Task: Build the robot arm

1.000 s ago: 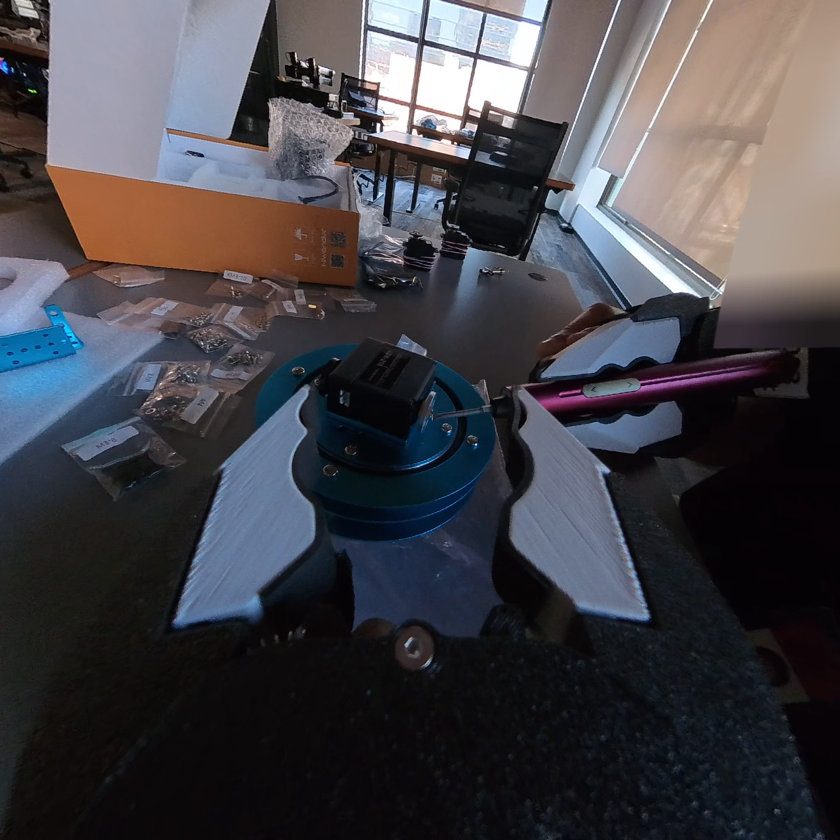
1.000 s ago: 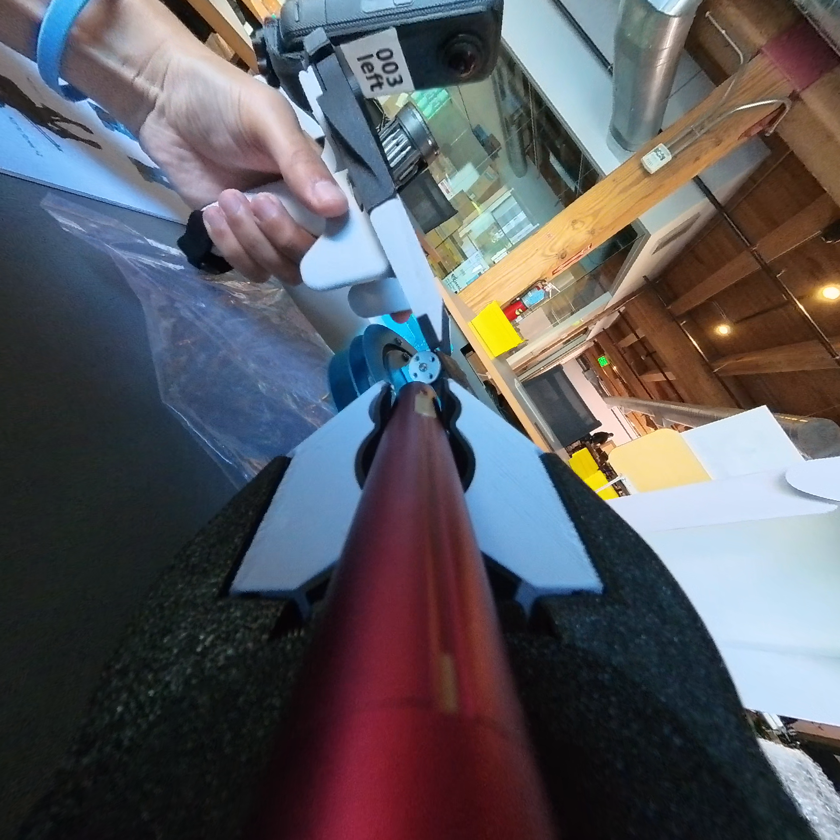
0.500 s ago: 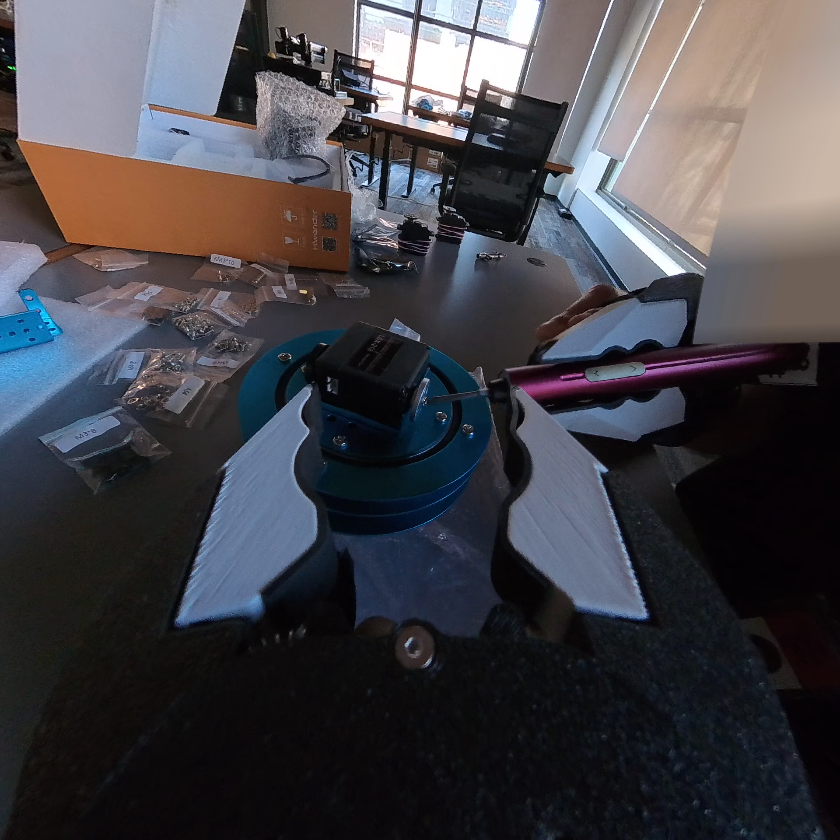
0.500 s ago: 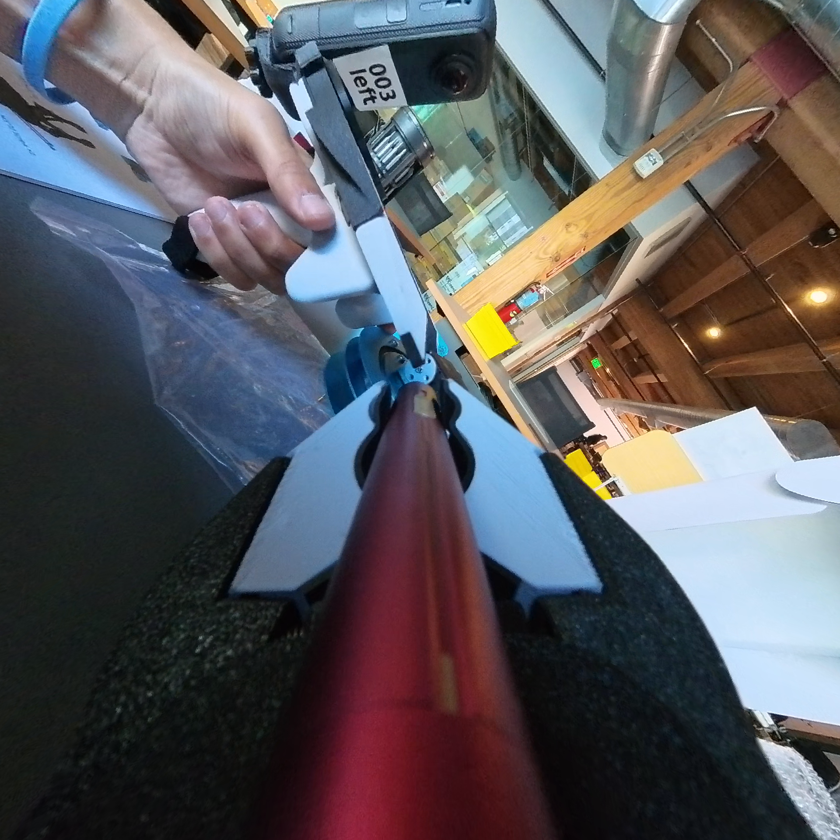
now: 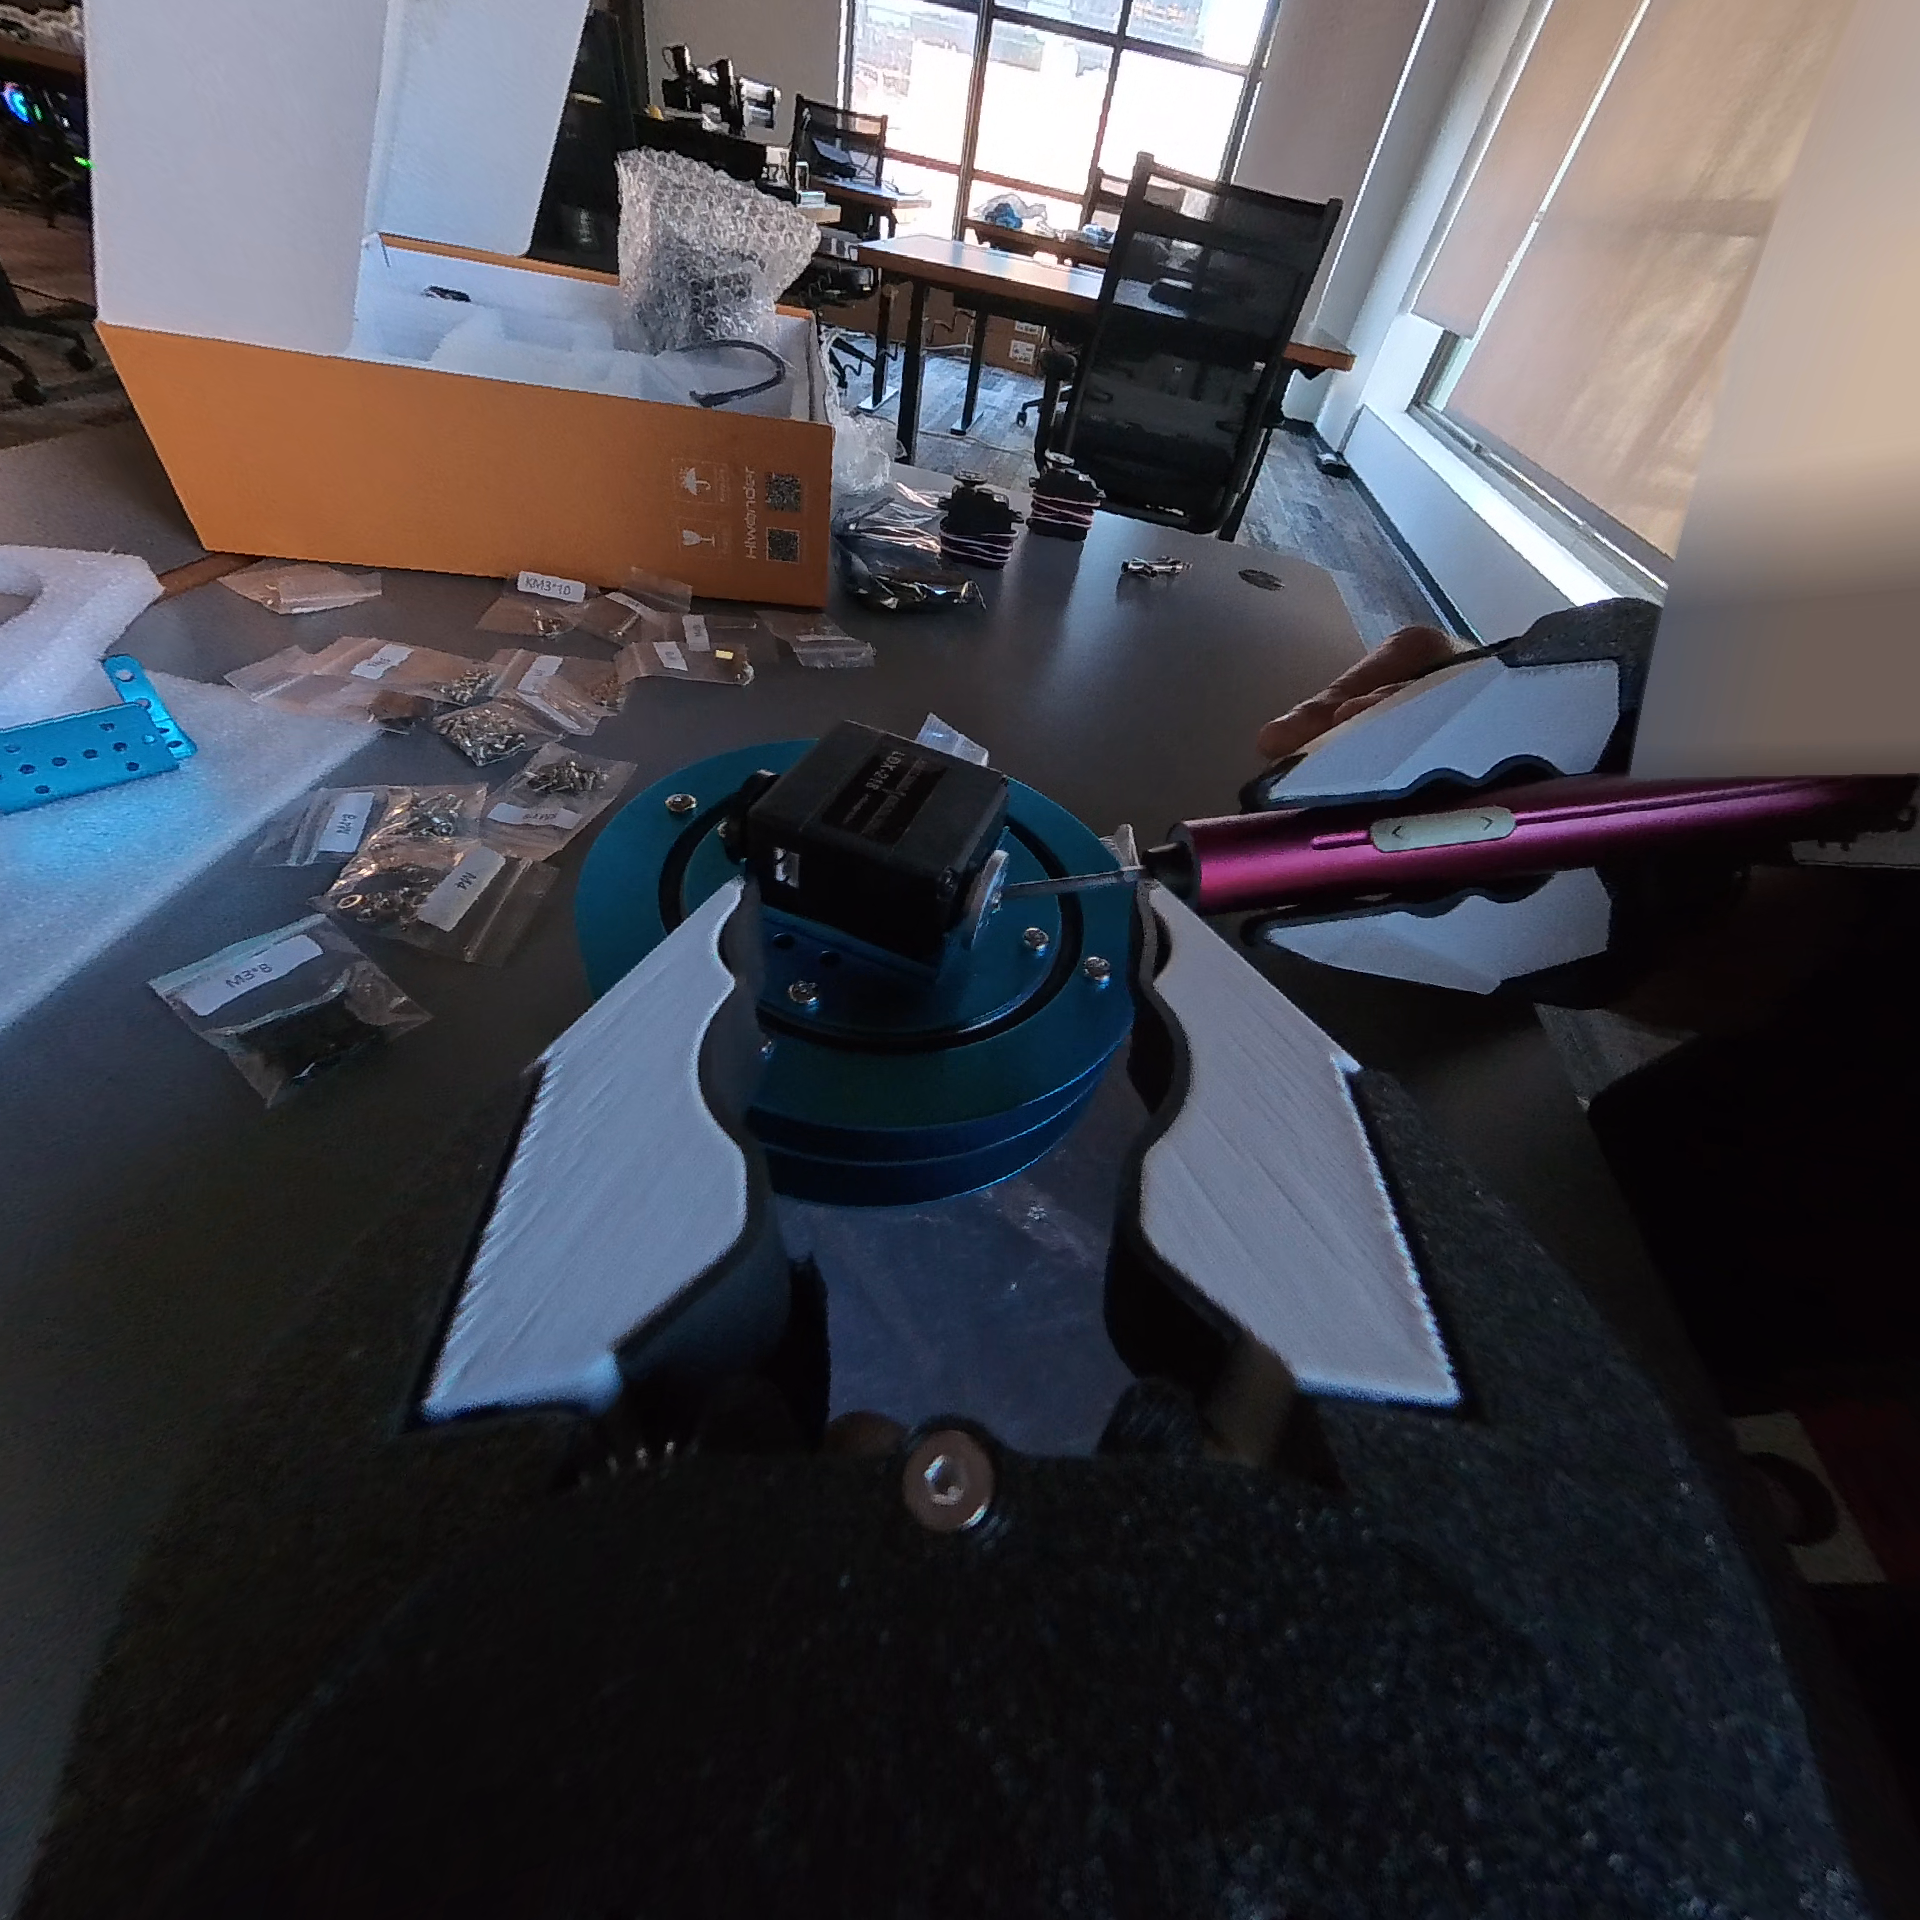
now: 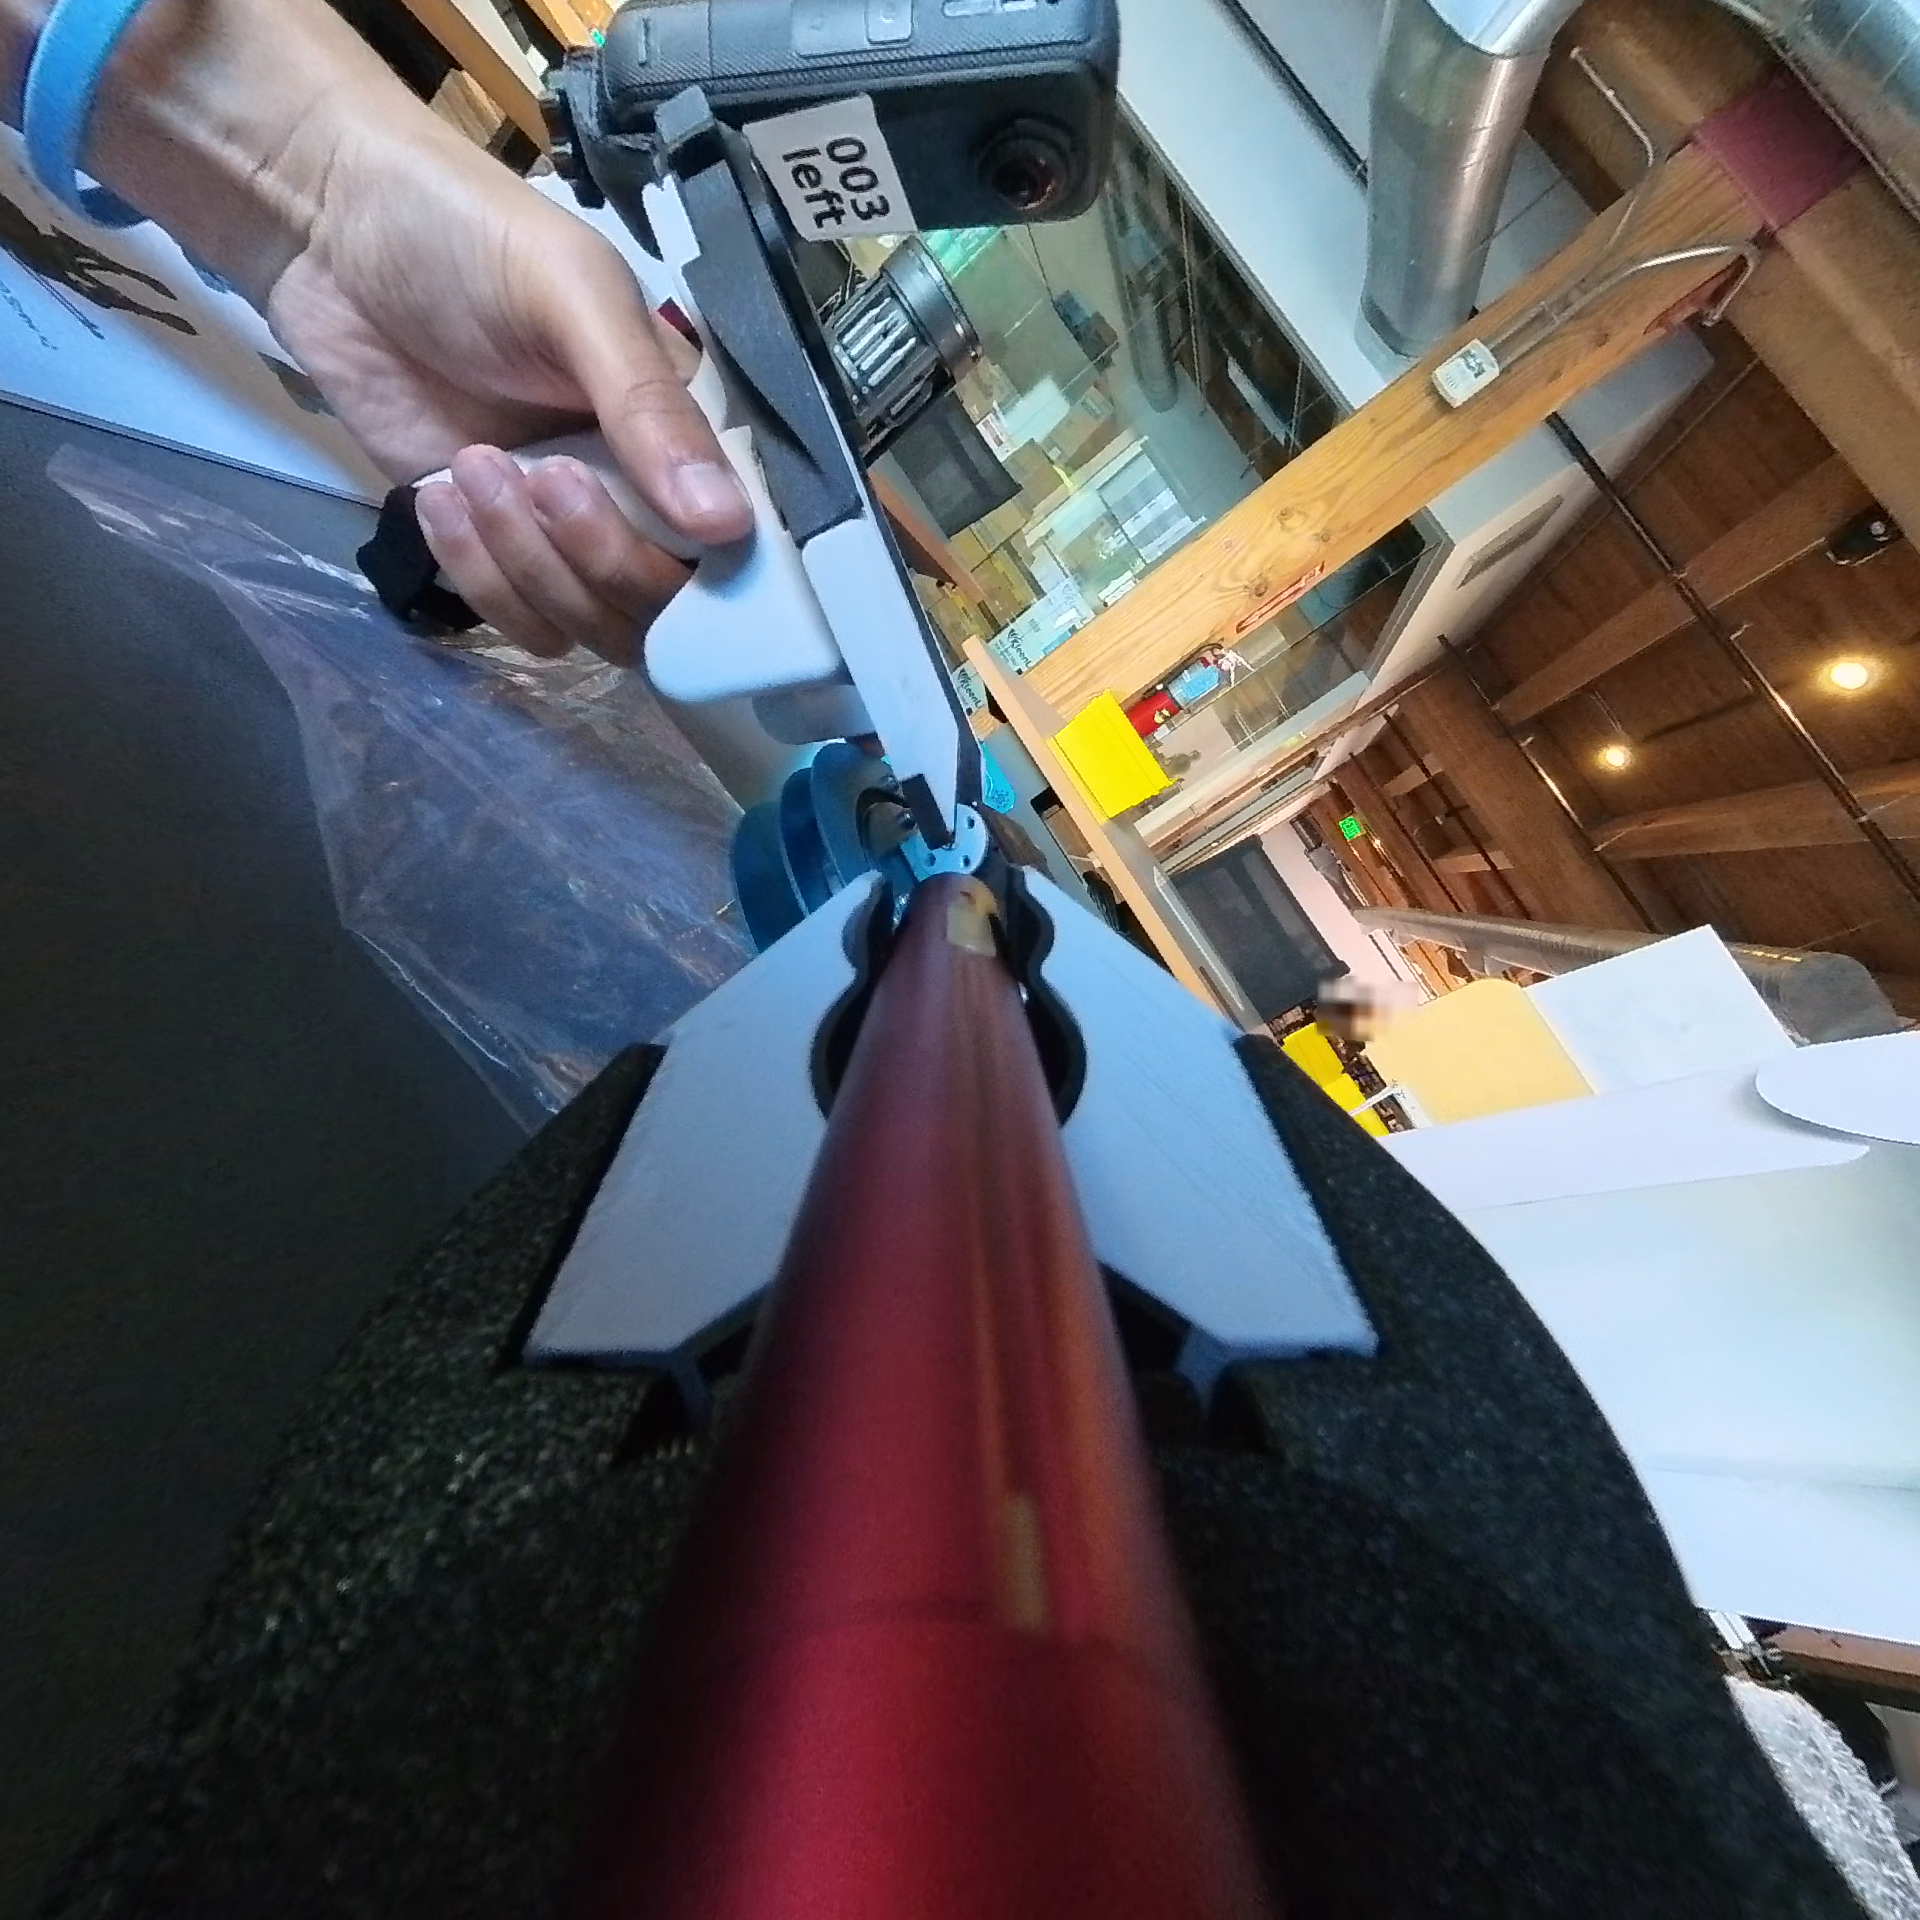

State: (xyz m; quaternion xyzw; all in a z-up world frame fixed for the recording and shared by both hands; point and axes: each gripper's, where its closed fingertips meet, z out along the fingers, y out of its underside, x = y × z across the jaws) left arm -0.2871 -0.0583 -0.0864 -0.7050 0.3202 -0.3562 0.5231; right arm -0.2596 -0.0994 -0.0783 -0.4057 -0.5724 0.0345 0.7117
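A round blue base stands on the dark table with a black servo mounted on top. My left gripper is open, its white fingers straddling the servo just above the base. My right gripper is shut on a magenta electric screwdriver, held level from the right with its thin bit touching the servo's right side. In the right wrist view the screwdriver runs out between my right gripper's fingers toward the servo's blue horn disc, partly hidden by the left gripper's finger.
An open orange-and-white box with bubble wrap stands at the back left. Several small bags of screws lie left of the base. A blue perforated bracket lies on white foam. Two servos sit farther back. A clear plastic bag lies under the base.
The left gripper has shifted slightly around the servo, and its finger now covers part of the horn disc in the right wrist view. The screwdriver bit stays at the servo's side.
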